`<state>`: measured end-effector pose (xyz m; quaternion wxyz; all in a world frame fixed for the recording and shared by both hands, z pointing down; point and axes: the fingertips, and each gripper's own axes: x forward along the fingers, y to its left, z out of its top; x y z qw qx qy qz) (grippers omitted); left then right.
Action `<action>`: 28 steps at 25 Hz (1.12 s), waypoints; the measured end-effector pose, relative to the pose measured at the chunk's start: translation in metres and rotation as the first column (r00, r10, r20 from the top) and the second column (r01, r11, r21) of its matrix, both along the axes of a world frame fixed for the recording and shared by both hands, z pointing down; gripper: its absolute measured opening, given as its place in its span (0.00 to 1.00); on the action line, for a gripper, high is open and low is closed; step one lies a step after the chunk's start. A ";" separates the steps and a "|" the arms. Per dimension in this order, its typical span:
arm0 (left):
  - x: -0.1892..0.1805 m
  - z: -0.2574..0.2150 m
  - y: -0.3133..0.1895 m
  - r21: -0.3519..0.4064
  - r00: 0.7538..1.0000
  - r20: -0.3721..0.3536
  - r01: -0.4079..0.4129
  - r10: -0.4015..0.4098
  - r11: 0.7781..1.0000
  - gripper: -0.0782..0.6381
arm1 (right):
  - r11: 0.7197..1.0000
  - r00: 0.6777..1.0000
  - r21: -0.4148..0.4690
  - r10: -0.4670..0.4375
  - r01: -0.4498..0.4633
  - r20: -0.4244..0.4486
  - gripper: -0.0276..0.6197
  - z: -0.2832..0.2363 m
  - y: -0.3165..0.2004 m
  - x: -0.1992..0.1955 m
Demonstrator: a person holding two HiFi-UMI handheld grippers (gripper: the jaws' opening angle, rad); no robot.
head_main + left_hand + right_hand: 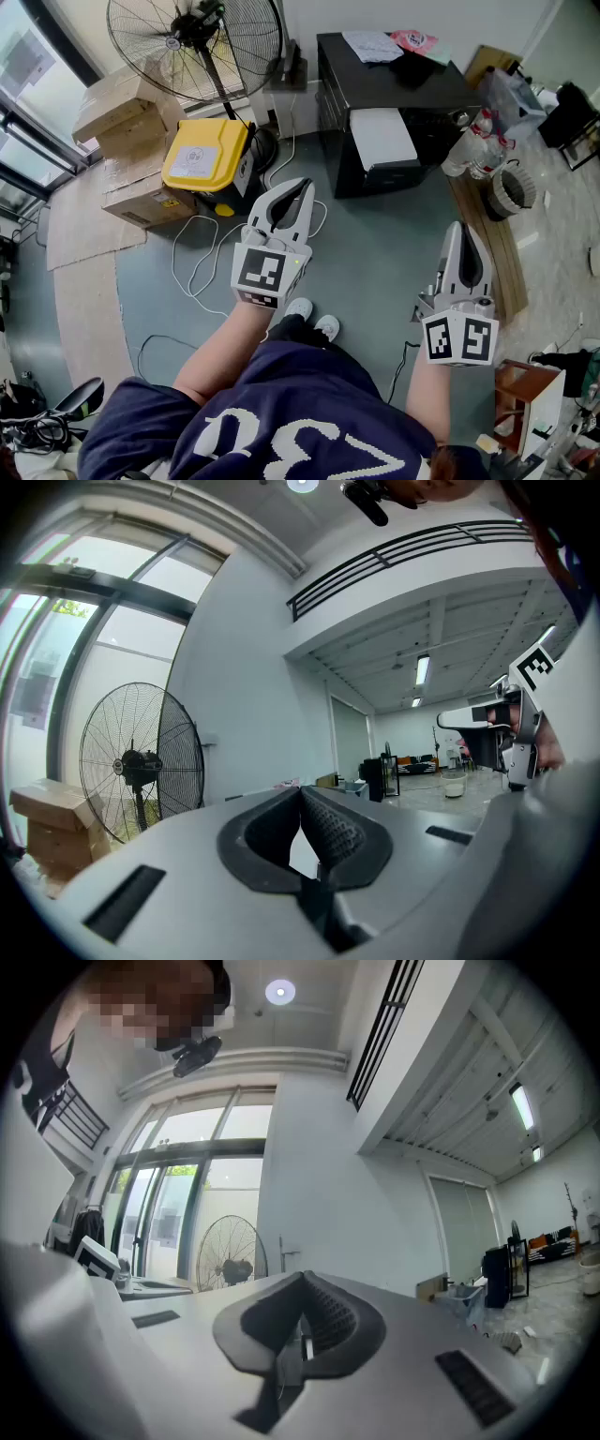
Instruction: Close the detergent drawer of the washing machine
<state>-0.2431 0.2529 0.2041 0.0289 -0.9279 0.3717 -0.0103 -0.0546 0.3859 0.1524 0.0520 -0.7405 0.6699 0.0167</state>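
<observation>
No washing machine or detergent drawer shows in any view. In the head view I stand on a grey floor and hold both grippers level in front of me. My left gripper is shut, its tips meeting with nothing between them. My right gripper is shut too and empty. The left gripper view shows its own closed jaws pointing into an open hall, with the right gripper at the far right. In the right gripper view the closed jaws face a white wall and tall windows.
A large floor fan stands ahead on the left, by a yellow case and cardboard boxes. A black cabinet stands ahead on the right. White cables lie on the floor. A wooden plank and bottles are at the right.
</observation>
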 end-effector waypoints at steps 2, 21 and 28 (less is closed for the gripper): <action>0.003 0.002 -0.001 -0.004 1.000 -0.003 -0.004 0.004 1.000 0.14 | 1.000 1.000 0.002 0.006 -0.006 -0.005 0.06 0.000 0.000 0.003; 0.016 0.022 -0.003 -0.060 0.999 0.041 0.014 -0.011 0.998 0.14 | 0.999 0.998 0.016 -0.044 0.043 0.046 0.06 0.007 -0.008 0.016; 0.038 0.028 -0.053 -0.039 1.000 0.004 -0.018 0.018 0.999 0.14 | 0.999 0.998 0.003 -0.033 0.033 0.047 0.06 0.016 -0.053 0.028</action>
